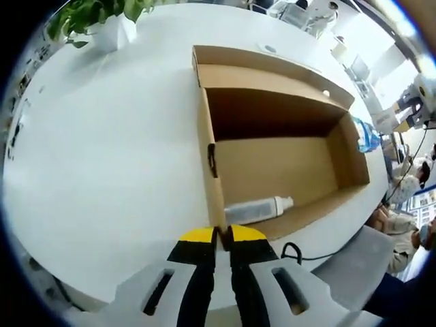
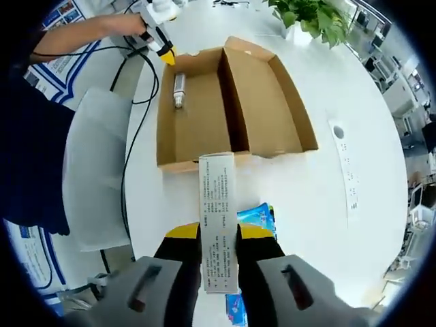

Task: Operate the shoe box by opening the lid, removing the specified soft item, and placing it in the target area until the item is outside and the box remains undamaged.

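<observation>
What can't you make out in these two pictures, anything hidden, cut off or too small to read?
- Left gripper view: the tube near end, hidden behind the box wall and the left tongs.
- Right gripper view: the blue packet, mostly covered by the right tongs and the white carton they grip.
- Right gripper view: the carton's print, too small to read.

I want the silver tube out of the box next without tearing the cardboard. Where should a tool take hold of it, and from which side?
Grip the silver tube around the middle of its body, coming down from above through the open top of the shoe box. It lies flat on the floor along one wall, so closing the jaws across its width, well short of the white cap, likely keeps them clear of that wall.
</observation>
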### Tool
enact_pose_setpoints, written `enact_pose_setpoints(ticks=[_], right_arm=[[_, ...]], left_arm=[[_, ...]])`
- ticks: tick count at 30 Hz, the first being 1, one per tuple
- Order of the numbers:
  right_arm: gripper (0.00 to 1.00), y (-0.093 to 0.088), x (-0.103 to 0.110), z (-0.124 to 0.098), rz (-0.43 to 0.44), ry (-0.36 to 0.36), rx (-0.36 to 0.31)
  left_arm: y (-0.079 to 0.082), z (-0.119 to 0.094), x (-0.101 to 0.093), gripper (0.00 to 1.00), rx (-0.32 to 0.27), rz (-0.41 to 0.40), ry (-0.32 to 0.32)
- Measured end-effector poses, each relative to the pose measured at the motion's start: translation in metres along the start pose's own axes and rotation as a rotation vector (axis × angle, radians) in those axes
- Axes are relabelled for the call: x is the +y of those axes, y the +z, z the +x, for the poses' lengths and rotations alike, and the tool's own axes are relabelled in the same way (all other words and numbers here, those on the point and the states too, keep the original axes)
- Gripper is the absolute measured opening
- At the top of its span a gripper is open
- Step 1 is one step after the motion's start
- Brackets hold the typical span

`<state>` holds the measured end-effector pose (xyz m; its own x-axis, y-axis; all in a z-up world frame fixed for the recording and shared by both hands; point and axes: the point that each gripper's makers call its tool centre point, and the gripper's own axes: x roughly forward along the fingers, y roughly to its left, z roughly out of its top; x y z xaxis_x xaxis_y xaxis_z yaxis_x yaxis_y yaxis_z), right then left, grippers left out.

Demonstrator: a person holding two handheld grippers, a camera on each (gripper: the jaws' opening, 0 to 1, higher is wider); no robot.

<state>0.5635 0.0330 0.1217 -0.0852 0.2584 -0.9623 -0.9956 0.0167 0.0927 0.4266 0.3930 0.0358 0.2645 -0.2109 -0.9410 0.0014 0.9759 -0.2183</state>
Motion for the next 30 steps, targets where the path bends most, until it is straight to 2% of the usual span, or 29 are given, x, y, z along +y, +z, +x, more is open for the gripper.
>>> enact_pose_setpoints(ticks=[6,18,20,30], right_arm=[[0.17,-0.029,-0.008,-0.007,0.026,-0.019,0.018],[0.17,-0.076,-0.025,-0.015,0.084,-0.028,0.01],[0.17,-0.082,-0.027,-0.015,0.091,-0.028,0.011],[0.17,-0.125,-0.055,-0.019,0.12,-0.038,0.026]], left_arm=[[0.0,0.0,0.0,0.03,0.005,-0.002,0.005],[0.001,0.001,-0.001,0.04,0.007,0.037,-0.003],[0.002,0.001,0.0,0.04,0.007,0.024,-0.007],[0.003,0.002,0.0,0.04,0.023,0.038,-0.001]])
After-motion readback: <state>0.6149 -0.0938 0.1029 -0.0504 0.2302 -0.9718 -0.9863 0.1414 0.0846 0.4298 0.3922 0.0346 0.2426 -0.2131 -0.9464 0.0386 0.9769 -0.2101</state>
